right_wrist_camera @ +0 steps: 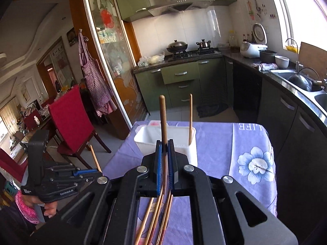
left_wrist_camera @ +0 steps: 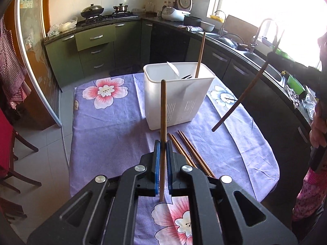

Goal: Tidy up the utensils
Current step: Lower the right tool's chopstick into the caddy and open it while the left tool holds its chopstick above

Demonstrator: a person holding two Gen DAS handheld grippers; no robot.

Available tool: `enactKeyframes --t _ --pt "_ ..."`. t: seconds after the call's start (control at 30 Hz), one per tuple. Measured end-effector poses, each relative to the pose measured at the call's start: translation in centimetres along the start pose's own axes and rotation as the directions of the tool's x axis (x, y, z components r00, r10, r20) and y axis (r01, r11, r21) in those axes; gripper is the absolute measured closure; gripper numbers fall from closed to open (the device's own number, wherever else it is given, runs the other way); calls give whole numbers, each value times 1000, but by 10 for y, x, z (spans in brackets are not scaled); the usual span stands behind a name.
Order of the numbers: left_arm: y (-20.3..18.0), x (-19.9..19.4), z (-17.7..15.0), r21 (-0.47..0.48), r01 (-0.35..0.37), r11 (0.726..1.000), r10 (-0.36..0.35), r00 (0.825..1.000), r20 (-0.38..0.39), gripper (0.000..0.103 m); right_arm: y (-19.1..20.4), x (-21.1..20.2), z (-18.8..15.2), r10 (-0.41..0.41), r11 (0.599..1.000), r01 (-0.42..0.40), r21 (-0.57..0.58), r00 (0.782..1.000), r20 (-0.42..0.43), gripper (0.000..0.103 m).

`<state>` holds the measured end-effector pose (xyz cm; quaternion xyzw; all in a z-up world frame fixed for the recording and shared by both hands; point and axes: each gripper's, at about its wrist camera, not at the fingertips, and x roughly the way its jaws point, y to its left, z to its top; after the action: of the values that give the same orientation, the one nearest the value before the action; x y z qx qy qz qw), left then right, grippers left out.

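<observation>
"LIFE", upside down, on tablecloth [right_wrist_camera: 248, 134].

Left gripper [left_wrist_camera: 162, 143] at lower centre clamps an upright chopstick [left_wrist_camera: 162, 110]; white utensil holder [left_wrist_camera: 177, 96] stands mid-frame on a purple floral tablecloth [left_wrist_camera: 114, 126].

Ahead of the left tongs [left_wrist_camera: 163, 143] the white holder [left_wrist_camera: 177, 96] stands on the purple cloth [left_wrist_camera: 114, 130], its open top blocked only by one upright chopstick [left_wrist_camera: 200, 53] at its far right corner and a divider. Four loose chopsticks [left_wrist_camera: 190, 153] lie on the cloth just right of these tongs, between them and the holder. Left of the holder the cloth is bare. The right tongs [right_wrist_camera: 165, 143] hang above the table's near side; their slanting chopstick [left_wrist_camera: 243, 94] crosses the air right of the holder. A red chair [right_wrist_camera: 71, 122] stands left of the table.
</observation>
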<state>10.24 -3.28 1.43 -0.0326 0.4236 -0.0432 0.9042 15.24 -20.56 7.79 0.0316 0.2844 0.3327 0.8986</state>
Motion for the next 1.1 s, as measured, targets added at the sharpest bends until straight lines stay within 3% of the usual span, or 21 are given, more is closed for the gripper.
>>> enactKeyframes --t 0.3,0.5,0.63,0.8,0.87,1.1 --pt "1 -19 17 20 35 999 -36 999 40 97 11 0 84 -15 1000 16 -7 996 82 97" --pt "1 -32 28 33 53 998 -55 997 62 97 -8 29 119 -94 995 92 27 991 97 97" --pt "1 -39 35 38 63 997 -66 995 73 97 -20 68 108 -115 993 114 31 993 32 97" --pt "-1 -47 45 45 75 996 -79 994 80 98 -30 123 71 -106 994 107 15 991 -83 96" --pt "-3 -51 49 46 86 995 -89 993 83 98 -30 134 60 -107 994 108 6 989 -105 82" --pt "-15 -76 77 78 89 993 -99 985 139 97 -36 94 33 -69 997 70 34 997 -18 75"
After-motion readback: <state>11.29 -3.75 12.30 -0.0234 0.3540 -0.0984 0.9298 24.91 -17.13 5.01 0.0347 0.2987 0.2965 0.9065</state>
